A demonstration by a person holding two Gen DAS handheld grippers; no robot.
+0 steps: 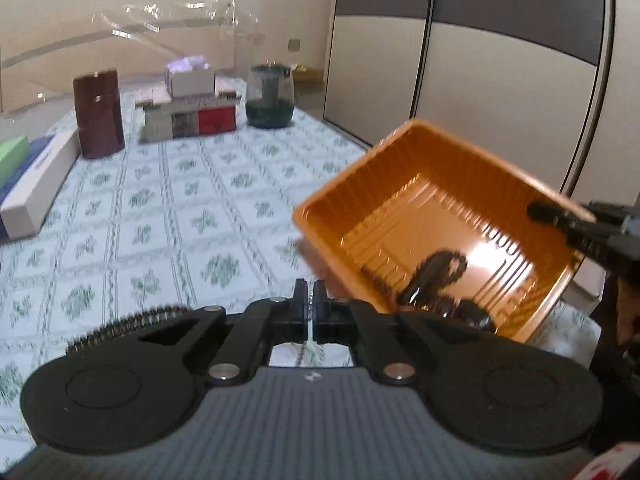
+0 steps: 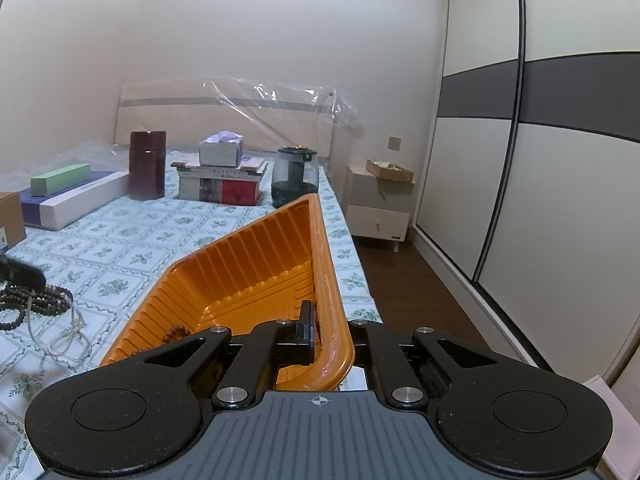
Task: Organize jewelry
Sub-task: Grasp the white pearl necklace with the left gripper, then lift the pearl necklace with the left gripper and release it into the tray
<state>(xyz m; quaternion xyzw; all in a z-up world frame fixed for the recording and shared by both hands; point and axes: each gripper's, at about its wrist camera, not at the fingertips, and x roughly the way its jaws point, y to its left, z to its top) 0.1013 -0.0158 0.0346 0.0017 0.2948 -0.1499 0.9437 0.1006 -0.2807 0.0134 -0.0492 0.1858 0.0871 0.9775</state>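
Only the right wrist view shows bead strands (image 2: 36, 300) outside the orange tray (image 2: 256, 252).

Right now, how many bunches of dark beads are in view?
2: one bunch in the orange tray, whose rim the right gripper clamps; another bunch on the bedspread beside the pale chain. Each may hide extra strands.

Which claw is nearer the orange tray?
Right. The right claw is clamped on the rim of the orange tray, holding it tilted; the left claw is shut beside the tray's lower edge, pinching a thin chain.
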